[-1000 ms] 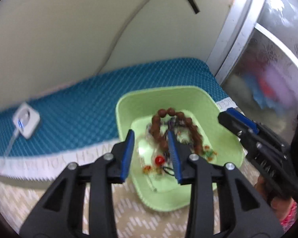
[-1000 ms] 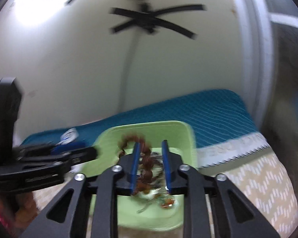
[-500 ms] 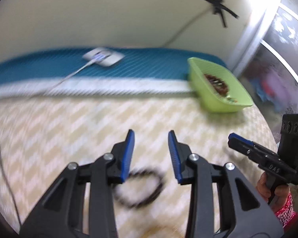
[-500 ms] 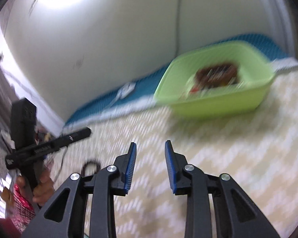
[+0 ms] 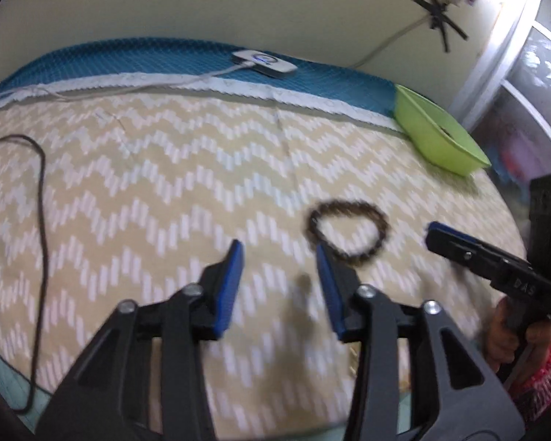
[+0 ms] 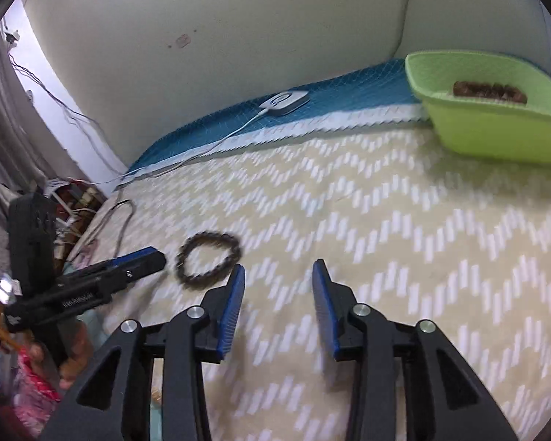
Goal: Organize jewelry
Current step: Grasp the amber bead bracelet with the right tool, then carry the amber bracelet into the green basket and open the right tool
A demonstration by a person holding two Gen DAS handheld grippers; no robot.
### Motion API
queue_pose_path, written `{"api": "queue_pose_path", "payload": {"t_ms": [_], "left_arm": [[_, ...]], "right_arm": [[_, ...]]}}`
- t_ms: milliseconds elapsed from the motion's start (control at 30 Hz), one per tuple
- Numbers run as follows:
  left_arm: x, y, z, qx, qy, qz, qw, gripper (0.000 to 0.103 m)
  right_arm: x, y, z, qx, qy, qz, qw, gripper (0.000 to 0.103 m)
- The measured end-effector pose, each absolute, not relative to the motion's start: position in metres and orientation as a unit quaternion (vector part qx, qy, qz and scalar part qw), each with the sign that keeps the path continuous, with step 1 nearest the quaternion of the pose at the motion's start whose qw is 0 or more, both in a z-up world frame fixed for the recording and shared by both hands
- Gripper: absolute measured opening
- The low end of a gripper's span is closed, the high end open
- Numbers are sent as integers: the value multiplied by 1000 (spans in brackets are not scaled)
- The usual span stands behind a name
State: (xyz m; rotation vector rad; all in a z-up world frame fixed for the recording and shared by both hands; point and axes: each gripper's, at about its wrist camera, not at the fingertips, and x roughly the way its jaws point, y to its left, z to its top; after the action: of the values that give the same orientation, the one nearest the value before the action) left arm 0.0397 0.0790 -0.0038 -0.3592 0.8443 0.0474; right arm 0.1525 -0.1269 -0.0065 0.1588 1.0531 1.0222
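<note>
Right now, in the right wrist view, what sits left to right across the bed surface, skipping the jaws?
Left gripper held in from the left edge → dark beaded bracelet lying loose on the beige zigzag-patterned cover → white oval charger puck on the teal mat → lime green plastic bin holding brown beads.

left wrist: low, faces wall | right wrist: low, faces wall | shared: bracelet (image 5: pixel 349 233), slightly blurred, green basin (image 6: pixel 496 136)

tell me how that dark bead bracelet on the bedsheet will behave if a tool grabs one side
The bracelet is probably floppy: strung beads in an uneven loop, so it would dangle from one pinch. Round beads may slip between flat pads. It looks light, likely sliding if pushed.
</note>
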Motion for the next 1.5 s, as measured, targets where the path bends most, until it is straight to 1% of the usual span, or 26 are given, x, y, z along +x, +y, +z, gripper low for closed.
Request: {"api": "queue_pose_path", "payload": {"t_ms": [133,267,300,333,367,400,433,467,533,633,967,1200,1400,1500], "left_arm": [[12,67,-1,-203,414,-58,885,43],[-3,40,-4,-141,434,-64,887,42],[-5,34,-5,-127,436,-62,889,40],[-8,28,-6,-106,432,-52,894,32],[-9,21,-7,-76,431,-33,898,21],[-8,20,-7,-67,431,-23,900,12],[-4,22,-7,-74,431,-21,899,8],[2,29,-8,-95,432,-23,897,7],[12,38,-7,-125,432,-24,893,7],[25,38,-1,-149,432,-38,889,7],[88,-10,19,-125,435,-108,885,7],[142,-36,33,-113,439,-135,881,7],[177,-58,54,-92,428,-151,886,7],[198,-68,68,-76,416,-152,893,7]], "right_arm": [[126,-127,0,48,479,505,716,14],[97,-108,5,-25,466,538,702,13],[88,-103,7,-59,447,539,712,12],[79,-97,8,-105,425,531,726,1],[78,-94,8,-128,413,523,734,0],[81,-93,8,-127,417,524,732,0],[88,-92,7,-114,428,528,725,0],[94,-93,5,-105,433,529,722,0],[106,-93,6,-80,441,525,723,0],[111,-102,14,-64,428,519,737,0],[152,-159,25,-2,413,475,777,0],[191,-193,22,44,420,452,786,0],[217,-217,30,80,407,441,796,0],[234,-224,42,81,388,430,811,0]]}}
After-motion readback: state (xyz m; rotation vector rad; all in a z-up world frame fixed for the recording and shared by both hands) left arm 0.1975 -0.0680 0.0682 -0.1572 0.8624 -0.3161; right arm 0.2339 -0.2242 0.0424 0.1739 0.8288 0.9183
